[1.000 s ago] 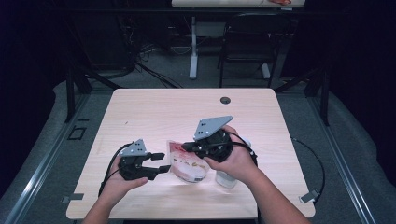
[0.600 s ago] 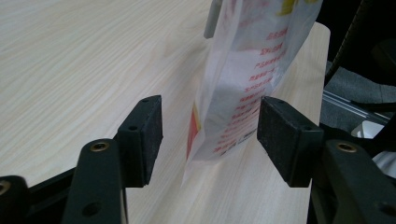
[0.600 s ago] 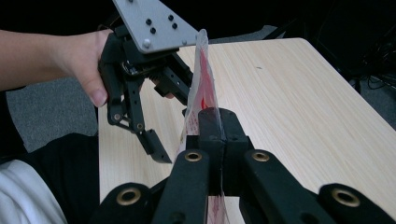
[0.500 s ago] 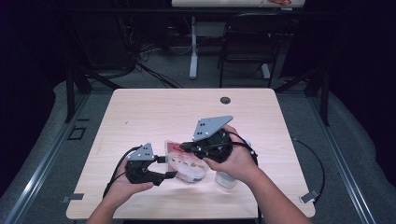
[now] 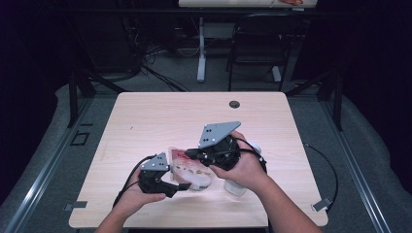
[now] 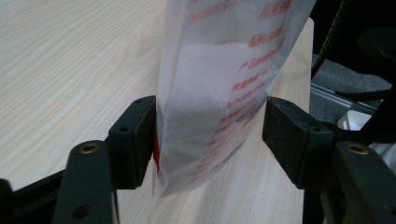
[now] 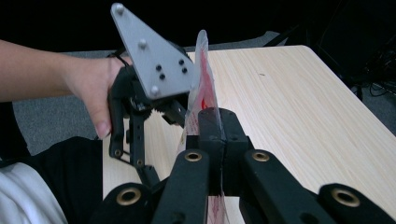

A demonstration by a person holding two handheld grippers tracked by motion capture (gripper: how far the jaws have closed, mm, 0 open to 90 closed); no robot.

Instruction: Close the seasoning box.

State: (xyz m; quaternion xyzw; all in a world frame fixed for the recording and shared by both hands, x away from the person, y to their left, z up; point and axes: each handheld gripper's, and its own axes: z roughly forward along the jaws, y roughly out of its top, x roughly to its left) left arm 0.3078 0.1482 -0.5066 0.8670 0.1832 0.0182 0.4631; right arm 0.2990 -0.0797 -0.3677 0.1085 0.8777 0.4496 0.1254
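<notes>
A translucent plastic bag (image 5: 194, 172) with red print and white powder inside stands on edge near the front of the wooden table (image 5: 145, 121). My right gripper (image 5: 189, 153) is shut on the bag's upper edge; in the right gripper view its jaws (image 7: 215, 122) pinch the thin film (image 7: 203, 70). My left gripper (image 5: 180, 186) is open around the bag's lower part. In the left gripper view the bag (image 6: 219, 84) bulges between the two pads (image 6: 135, 135), which touch or nearly touch its sides.
A white container (image 5: 235, 187) lies under the right hand and forearm. A black grommet hole (image 5: 234, 104) sits near the table's far edge. Beyond the table are a chair (image 5: 252, 43), desk legs and cables on the floor.
My left gripper has moved right across the table front until its open jaws are around the bag. The right gripper has kept its hold and barely moved.
</notes>
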